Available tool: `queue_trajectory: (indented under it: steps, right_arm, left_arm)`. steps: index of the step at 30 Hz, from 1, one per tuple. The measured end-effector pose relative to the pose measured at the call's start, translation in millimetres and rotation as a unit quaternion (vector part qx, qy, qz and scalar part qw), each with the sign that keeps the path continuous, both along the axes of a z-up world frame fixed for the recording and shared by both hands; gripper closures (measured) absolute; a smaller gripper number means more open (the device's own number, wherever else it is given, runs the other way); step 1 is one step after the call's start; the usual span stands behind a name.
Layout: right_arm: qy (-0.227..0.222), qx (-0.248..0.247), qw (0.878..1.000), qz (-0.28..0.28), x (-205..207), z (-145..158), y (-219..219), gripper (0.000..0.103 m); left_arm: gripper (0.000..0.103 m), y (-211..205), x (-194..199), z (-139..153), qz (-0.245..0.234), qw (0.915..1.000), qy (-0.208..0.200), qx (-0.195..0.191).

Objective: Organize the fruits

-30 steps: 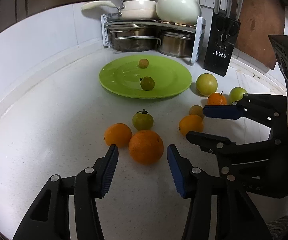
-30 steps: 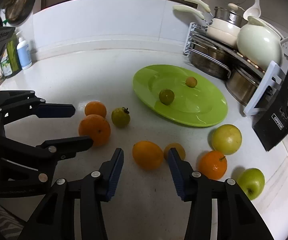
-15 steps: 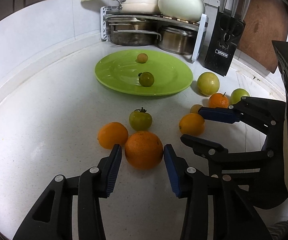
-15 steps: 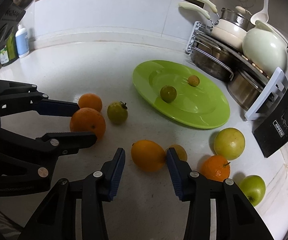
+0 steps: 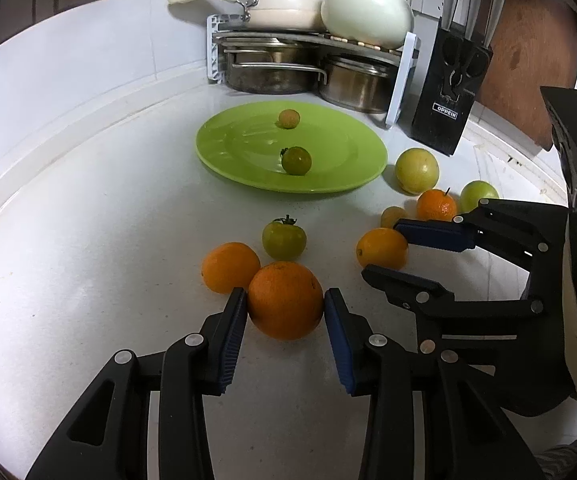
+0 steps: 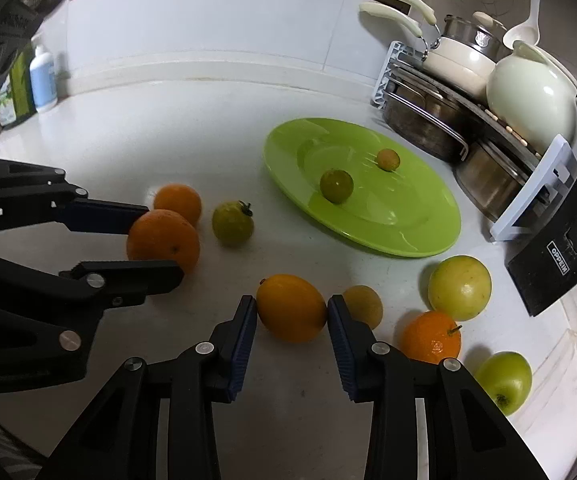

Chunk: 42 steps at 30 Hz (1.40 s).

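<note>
A green plate holds a small green fruit and a small orange-yellow fruit. My left gripper is shut on a big orange, both pads touching it on the counter. My right gripper is shut on a yellow-orange lemon-like fruit. Beside the big orange lie a smaller orange and a green tomato. Near the right gripper lie a small yellow fruit, a mandarin, a yellow-green apple and a green apple.
A pot rack with pans and a white pot stands behind the plate. A black knife block stands to its right. Bottles stand at the counter's far left by the wall.
Both grippers moved forward and closed: the left onto the big orange, the right onto the lemon-like fruit. The other fruit have not moved.
</note>
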State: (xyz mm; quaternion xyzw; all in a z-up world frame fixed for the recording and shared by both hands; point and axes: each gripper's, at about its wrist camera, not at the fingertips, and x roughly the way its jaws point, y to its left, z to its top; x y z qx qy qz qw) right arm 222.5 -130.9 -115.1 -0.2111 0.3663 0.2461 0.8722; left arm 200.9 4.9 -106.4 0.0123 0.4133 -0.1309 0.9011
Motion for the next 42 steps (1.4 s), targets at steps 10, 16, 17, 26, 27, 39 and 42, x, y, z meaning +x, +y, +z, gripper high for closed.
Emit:
queue_trajectory:
  steps: [10, 16, 17, 26, 27, 39, 42]
  right_arm:
    - [0.016, 0.063, 0.997, -0.039, -7, 30, -12, 0.065]
    - [0.01, 0.099, 0.992, -0.072, -3, 53, -24, 0.065]
    - [0.008, 0.104, 0.992, -0.077, -2, 55, -25, 0.065]
    - [-0.025, 0.128, 0.985, -0.114, 18, 83, -27, 0.065]
    - [-0.033, 0.128, 0.984, -0.119, 22, 87, -27, 0.065]
    - [-0.01, 0.15, 0.978, -0.142, 81, 106, -23, 0.065]
    - [0.0, 0.144, 0.979, -0.145, 97, 104, -20, 0.065]
  left_arm:
    - [0.064, 10, -13, 27, 0.008, 0.9996, -0.027, -0.003]
    - [0.064, 11, -11, 44, 0.002, 0.9988, -0.048, 0.001]
    - [0.064, 12, -9, 47, 0.002, 0.9987, -0.051, 0.001]
    - [0.064, 13, 28, 76, -0.008, 0.9966, -0.082, -0.001]
    - [0.064, 12, 32, 78, -0.01, 0.9962, -0.086, 0.002]
    - [0.064, 14, 97, 94, -0.031, 0.9973, -0.066, -0.006]
    - [0.064, 10, 115, 92, -0.037, 0.9979, -0.054, -0.004]
